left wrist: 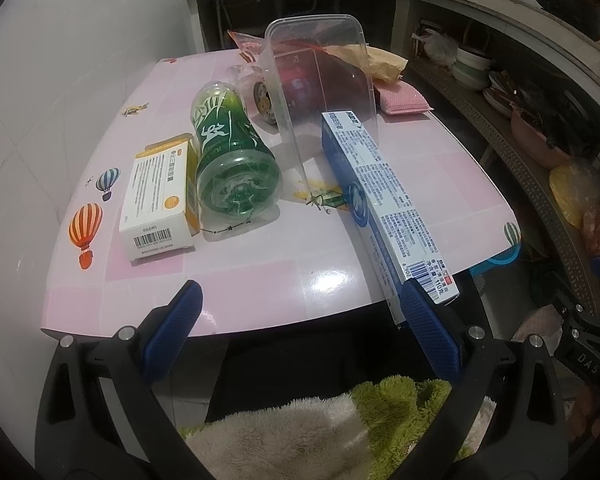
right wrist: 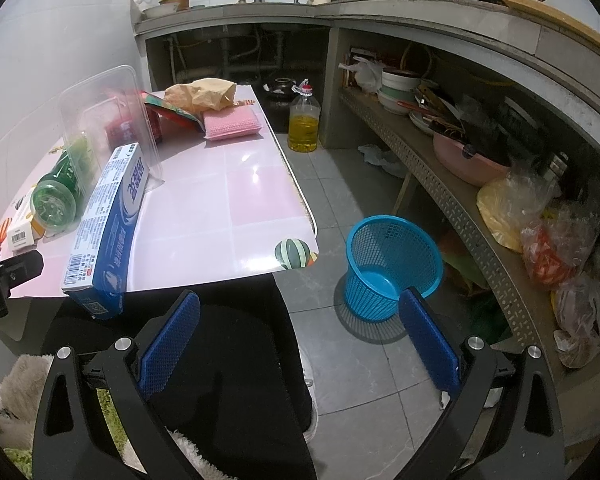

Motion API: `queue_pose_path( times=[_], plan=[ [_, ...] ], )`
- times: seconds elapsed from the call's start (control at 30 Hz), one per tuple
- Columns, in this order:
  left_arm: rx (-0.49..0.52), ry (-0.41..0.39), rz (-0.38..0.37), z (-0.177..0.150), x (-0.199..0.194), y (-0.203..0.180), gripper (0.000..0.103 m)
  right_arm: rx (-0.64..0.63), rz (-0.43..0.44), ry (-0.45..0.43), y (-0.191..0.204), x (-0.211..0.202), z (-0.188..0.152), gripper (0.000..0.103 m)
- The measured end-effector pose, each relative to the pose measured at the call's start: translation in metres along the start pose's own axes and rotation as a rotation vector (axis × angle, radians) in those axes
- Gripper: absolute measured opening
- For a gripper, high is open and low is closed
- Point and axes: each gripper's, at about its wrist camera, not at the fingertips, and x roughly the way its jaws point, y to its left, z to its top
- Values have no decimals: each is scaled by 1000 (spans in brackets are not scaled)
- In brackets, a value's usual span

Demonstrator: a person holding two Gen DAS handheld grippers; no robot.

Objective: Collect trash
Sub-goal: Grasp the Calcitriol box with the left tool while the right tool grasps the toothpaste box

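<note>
1. The left tool (left wrist: 300, 320) hangs just off the near edge of the pink tiled desk (left wrist: 260, 276), its blue-padded fingers spread wide with nothing between them.
2. The right tool (right wrist: 300, 328) hovers over the grey floor tiles, fingers equally wide apart and empty.
3. The long blue-and-white toothpaste box (left wrist: 384, 200) serves as the landmark: it lies on the desk with its barcode end jutting past the near edge, just beside the left tool's right finger; whether they touch I cannot tell.
4. Left of that box lies a green plastic bottle (left wrist: 232, 156) on its side, base towards the camera.
5. Further left, touching the bottle, rests a white-and-yellow medicine carton (left wrist: 160, 200).
6. Directly behind the box's far end stands a clear plastic rectangular container (left wrist: 320, 76), tipped up on edge.
7. A small round tin (left wrist: 265, 102) lies beside the container's left side, behind the bottle.
8. Beyond the box, towards the desk's far right corner, sit a pink sponge pad (right wrist: 230, 122) and a crumpled brown paper bag (right wrist: 202, 96).
9. On the floor to the right of the box, well apart from the desk, stands an empty blue mesh plastic basket (right wrist: 392, 264), just ahead of the right tool's right finger.
</note>
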Motion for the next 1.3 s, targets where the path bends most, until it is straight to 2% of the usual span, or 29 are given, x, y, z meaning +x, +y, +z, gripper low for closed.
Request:
queue_pose_path(
  times=[0.27, 0.5, 0.57, 0.7, 0.73, 0.9, 1.03, 1.17, 1.3],
  plan=[
    [-27, -17, 6, 2, -3, 12, 96, 3, 48, -11, 10, -1, 7, 97],
    [-126, -65, 67, 11, -14, 61, 96, 13, 252, -22, 39, -1, 37, 97],
    [-166, -78, 91, 14, -15, 82, 96, -5, 334, -9, 58, 4, 47, 97],
    [-209, -90, 135, 18, -10, 119, 96, -65, 426, 50, 95, 20, 55, 97],
    [-211, -87, 130, 18, -8, 126, 96, -81, 432, 61, 101, 24, 56, 96],
    [-228, -51, 93, 25, 10, 148, 96, -146, 456, 150, 133, 46, 54, 80],
    [-250, -43, 80, 34, 24, 160, 96, -165, 445, 183, 141, 58, 54, 74],
    [-239, -58, 33, 47, 37, 166, 96, -178, 435, 207, 147, 65, 56, 64],
    [-275, -54, 19, 63, 52, 173, 96, -183, 432, 223, 150, 67, 55, 55]
  ],
)
